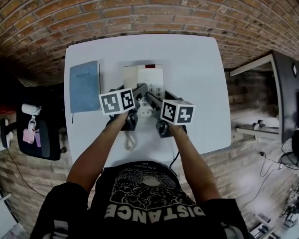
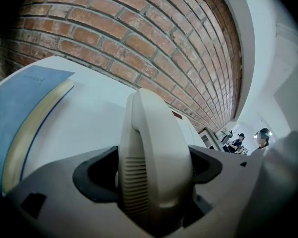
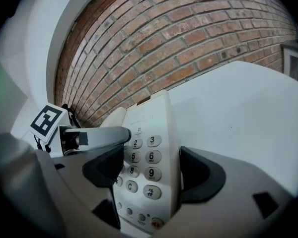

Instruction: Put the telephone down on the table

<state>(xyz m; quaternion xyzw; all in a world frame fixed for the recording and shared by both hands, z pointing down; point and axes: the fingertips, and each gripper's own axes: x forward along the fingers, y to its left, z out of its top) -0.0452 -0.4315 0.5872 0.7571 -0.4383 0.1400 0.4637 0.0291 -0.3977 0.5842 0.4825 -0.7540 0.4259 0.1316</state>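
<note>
A cream telephone (image 1: 150, 76) is at the middle of the white table (image 1: 202, 68), with its handset (image 1: 131, 75) lying in the cradle on its left side. My left gripper (image 1: 140, 90) is shut on the near end of the handset (image 2: 154, 143), which fills the gap between the jaws. My right gripper (image 1: 150, 98) is shut on the keypad side of the telephone base (image 3: 150, 155), one jaw on each side. From the right gripper view, the left gripper (image 3: 97, 137) reaches in beside the keys. Whether the base rests on the table or hangs just above it cannot be told.
A blue book (image 1: 84, 86) lies on the table's left part, close to the telephone. The coiled cord (image 1: 130, 142) hangs near the front edge. A brick wall (image 1: 154, 9) stands behind the table. A black chair (image 1: 37, 133) is at the left.
</note>
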